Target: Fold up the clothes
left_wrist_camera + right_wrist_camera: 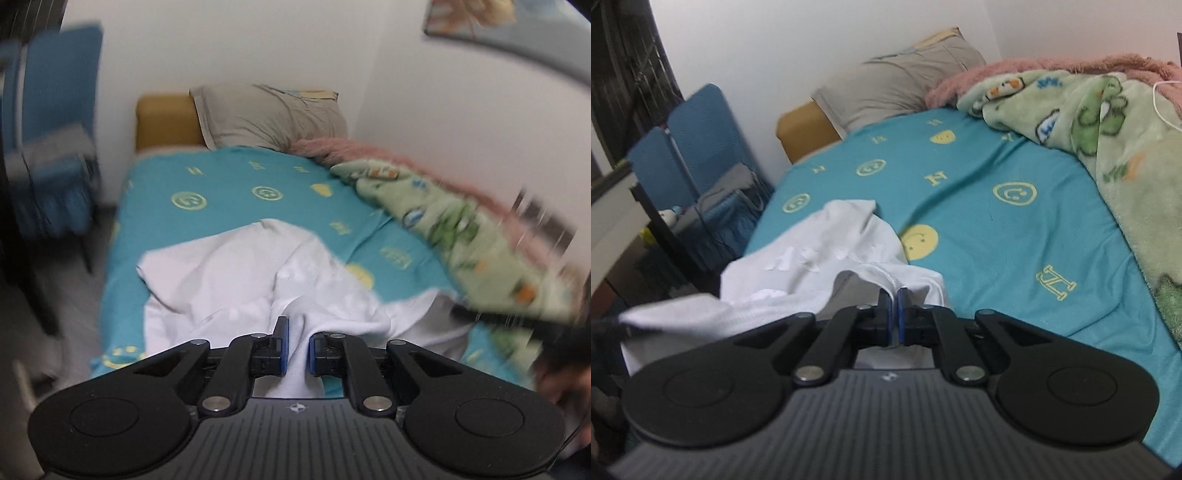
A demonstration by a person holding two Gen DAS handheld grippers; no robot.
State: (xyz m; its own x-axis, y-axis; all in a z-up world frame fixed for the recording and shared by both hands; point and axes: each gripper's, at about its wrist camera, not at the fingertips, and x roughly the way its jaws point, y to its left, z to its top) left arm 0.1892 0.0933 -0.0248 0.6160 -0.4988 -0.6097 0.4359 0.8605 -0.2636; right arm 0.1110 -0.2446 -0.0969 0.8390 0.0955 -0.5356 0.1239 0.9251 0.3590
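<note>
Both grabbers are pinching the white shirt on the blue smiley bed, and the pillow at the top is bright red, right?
Almost. The pillow is grey-beige, not red, as the right wrist view shows. The left gripper and right gripper do pinch the white shirt on the smiley bed sheet.

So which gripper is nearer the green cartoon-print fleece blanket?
Right. The right gripper pinches the white shirt on the blanket's side; the left gripper grips its far end.

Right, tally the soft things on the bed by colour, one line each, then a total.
White garment: 1, pinched by left gripper and right gripper
Grey pillow: 1
Green cartoon blanket: 1
Pink fuzzy blanket: 1
Teal sheet: 1
Total: 5
</note>
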